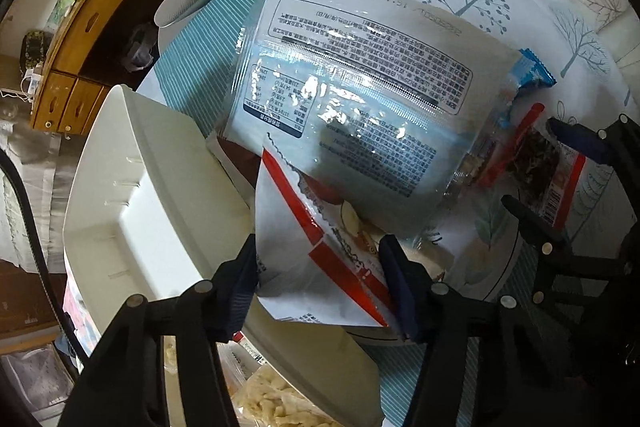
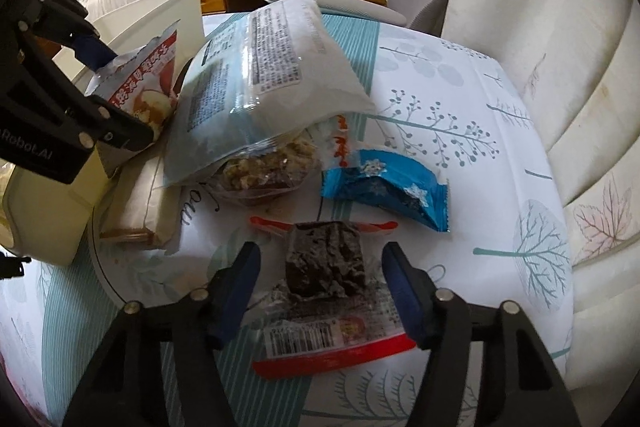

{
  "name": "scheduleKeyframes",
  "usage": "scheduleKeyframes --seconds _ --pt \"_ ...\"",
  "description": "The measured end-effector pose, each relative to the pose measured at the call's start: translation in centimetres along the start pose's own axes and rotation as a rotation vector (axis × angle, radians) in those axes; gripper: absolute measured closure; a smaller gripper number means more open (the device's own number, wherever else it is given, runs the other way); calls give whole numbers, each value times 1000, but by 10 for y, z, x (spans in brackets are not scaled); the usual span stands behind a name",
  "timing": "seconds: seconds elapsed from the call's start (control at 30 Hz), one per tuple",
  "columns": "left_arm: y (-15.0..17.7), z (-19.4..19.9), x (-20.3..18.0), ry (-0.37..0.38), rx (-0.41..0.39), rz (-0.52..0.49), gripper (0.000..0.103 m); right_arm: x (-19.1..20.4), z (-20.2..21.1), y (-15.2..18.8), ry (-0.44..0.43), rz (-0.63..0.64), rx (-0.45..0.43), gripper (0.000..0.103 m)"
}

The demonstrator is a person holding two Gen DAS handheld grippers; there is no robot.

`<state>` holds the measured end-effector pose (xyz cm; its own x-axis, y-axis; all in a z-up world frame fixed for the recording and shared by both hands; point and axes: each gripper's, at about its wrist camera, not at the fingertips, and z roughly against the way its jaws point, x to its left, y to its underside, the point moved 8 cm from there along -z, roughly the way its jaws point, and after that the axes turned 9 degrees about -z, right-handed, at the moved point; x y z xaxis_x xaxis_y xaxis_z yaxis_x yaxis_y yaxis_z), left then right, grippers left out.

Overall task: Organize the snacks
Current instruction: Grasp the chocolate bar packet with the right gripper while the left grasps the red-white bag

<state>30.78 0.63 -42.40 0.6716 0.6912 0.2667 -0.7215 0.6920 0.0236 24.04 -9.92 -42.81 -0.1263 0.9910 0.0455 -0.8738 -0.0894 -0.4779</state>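
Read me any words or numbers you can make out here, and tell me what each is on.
"RoboLAI", first letters cut off: left gripper body.
"15:14:20 SL1", seen upside down: large white-and-blue snack bag.
Fine print on that bag, red-and-white pouch characters, dark snack packet barcode digits: too small or blurred.

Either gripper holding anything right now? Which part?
Left gripper is shut on the red-and-white snack bag, at its lower end. Right gripper straddles the dark snack packet, pads not touching: nothing held.
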Motion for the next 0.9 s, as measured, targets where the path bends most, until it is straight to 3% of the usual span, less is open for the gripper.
scheduleKeyframes --seconds 0.33,0.67,0.9 --pt "-1 1 5 46 11 75 50 -1 5 -4 -18 -31 28 55" --pt "3 30 5 92 -21 162 50 1 -1 -8 -33 -10 56 54" --pt "15 66 5 134 -58 237 50 9 -5 -9 -19 40 68 47"
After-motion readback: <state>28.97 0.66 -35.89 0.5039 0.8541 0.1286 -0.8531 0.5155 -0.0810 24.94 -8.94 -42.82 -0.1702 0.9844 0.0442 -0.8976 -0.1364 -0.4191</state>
